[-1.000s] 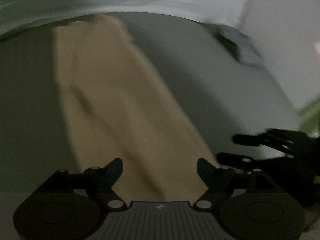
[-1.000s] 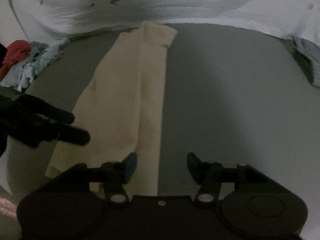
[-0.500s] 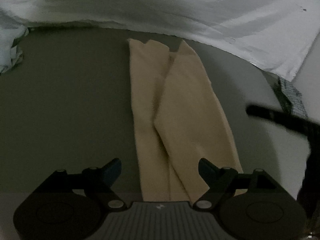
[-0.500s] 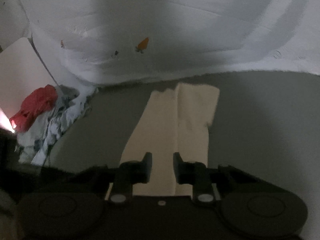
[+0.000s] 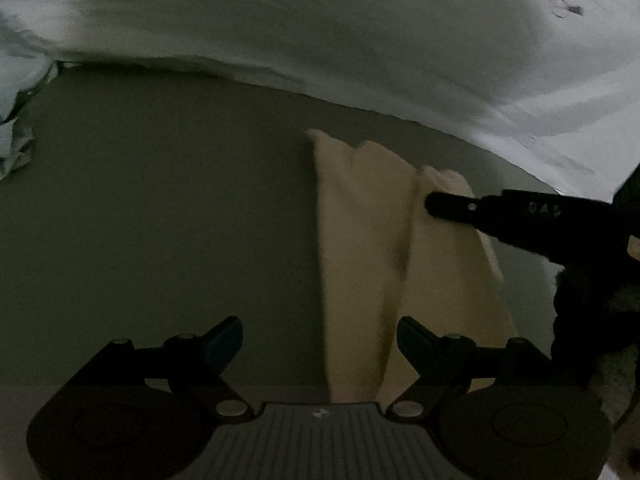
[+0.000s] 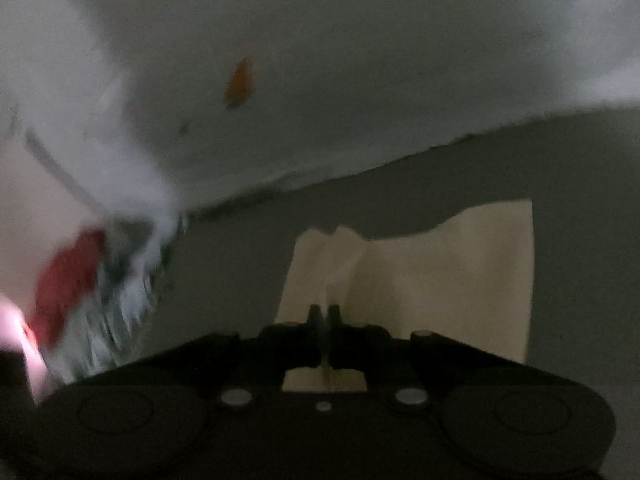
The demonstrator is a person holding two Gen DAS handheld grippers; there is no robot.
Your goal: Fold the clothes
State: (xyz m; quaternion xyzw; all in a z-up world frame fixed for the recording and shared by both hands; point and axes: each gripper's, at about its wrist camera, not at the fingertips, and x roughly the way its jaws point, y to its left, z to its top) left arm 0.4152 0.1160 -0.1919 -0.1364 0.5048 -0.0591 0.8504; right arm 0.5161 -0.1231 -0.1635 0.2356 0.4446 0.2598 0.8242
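Observation:
A cream garment (image 5: 368, 248) lies folded lengthwise on the dark grey surface (image 5: 160, 208). My left gripper (image 5: 320, 340) is open and empty, low over its near end. My right gripper (image 6: 324, 314) is shut on a raised pinch of the cream garment (image 6: 440, 272) near its far end. From the left wrist view the right gripper (image 5: 430, 202) reaches in from the right onto the cloth's far right fold.
A white sheet with carrot prints (image 5: 360, 32) hangs behind the surface. A heap of clothes with a red item (image 6: 68, 280) lies at the left. Pale crumpled cloth (image 5: 16, 148) sits at the far left edge.
My right gripper moved forward to the garment's far end and shut on the cloth, lifting a ridge. My left gripper shifted left and stayed open.

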